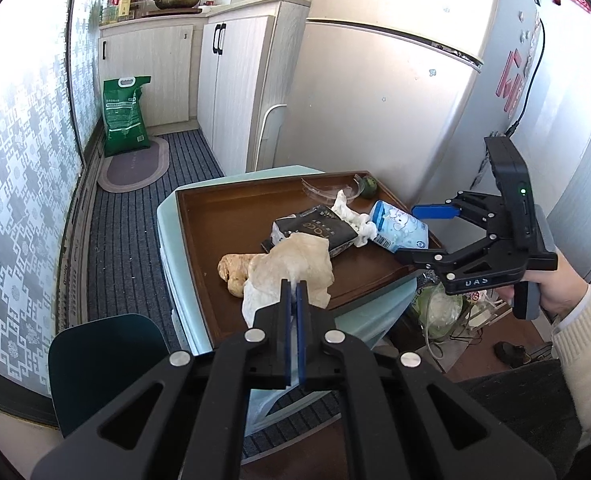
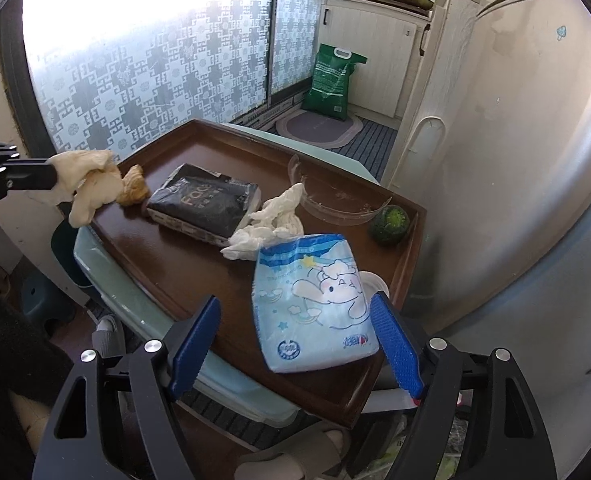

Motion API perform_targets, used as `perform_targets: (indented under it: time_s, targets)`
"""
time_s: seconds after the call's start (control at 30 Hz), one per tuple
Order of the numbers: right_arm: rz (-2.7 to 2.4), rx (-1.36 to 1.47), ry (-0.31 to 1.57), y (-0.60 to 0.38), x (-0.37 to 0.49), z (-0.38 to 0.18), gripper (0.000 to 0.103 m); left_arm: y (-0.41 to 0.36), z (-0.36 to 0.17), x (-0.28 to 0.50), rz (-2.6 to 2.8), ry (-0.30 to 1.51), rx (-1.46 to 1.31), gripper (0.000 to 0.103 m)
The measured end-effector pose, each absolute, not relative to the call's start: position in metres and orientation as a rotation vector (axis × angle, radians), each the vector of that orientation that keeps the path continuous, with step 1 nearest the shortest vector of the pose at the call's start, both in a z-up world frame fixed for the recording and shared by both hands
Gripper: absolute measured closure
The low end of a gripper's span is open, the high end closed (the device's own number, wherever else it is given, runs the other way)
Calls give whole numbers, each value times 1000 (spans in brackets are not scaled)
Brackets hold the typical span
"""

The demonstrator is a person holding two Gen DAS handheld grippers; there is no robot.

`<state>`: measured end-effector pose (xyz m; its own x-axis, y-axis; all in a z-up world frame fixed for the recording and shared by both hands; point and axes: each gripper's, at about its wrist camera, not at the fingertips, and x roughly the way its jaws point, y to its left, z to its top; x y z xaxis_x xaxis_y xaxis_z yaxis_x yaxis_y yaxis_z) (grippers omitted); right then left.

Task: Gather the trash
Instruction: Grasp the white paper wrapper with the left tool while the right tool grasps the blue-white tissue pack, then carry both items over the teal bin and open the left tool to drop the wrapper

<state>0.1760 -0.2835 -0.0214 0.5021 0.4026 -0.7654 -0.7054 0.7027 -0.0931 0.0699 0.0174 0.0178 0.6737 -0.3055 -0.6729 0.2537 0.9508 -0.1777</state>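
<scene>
Currently: left gripper (image 1: pixel 293 286) pressed together on stained tissue (image 1: pixel 295 266), pinched at the fingertips and lifted clear of tray (image 1: pixel 223 220). Tissue hangs from the tips, just in front of and above ginger (image 1: pixel 231 270), over the tray's near edge.

Right gripper (image 2: pixel 295 328) spread wide, holding nothing. Blue pack (image 2: pixel 313 304) lies flat on the tray between the fingers (image 2: pixel 395 344): right pad just beside the pack's edge, contact not discernible; left pad well apart from it.

Ahead of the right gripper, beyond the blue pack: white tissue (image 2: pixel 269 222), crumpled, touching the pack's far end. Further ahead and left: black pack (image 2: pixel 205 202), flat on the tray. Ahead and right: clear plastic strip (image 2: pixel 335 204), curved, standing on edge; green round item (image 2: pixel 389 218) just beyond its right end, in the tray corner.

Tray rests on pale green cabinet (image 1: pixel 175 248). Right of the left gripper: right gripper seen side-on, hand (image 1: pixel 555 284) on its grip, fridge (image 1: pixel 375 100) behind it.
</scene>
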Motion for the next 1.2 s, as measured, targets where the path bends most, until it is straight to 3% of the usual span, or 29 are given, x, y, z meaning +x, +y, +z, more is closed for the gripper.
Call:
perform_targets:
  time_s: [0.1,0.23,0.4,0.47,0.57,1.2]
  targets:
    - [692,-420,803,-282,180,-25,27,21,20,67,-317,759,-84,100]
    - [660,-438,825,-276,185,-28,37,24,24,59,-327,734,-98,100]
    - [650,-399,856,-279,192,-31,38,30,31,52,-329,706,-116,100]
    - [651,-390,862,-279,193,-31,49,33,32,52,-324,703,-121,100]
    - [640,-403,864,-277,192,-29,53,36,34,50,-312,699,-124,100]
    - [733,-359,737,-224,159,36,54,93,31,32,-148,698,-186,100]
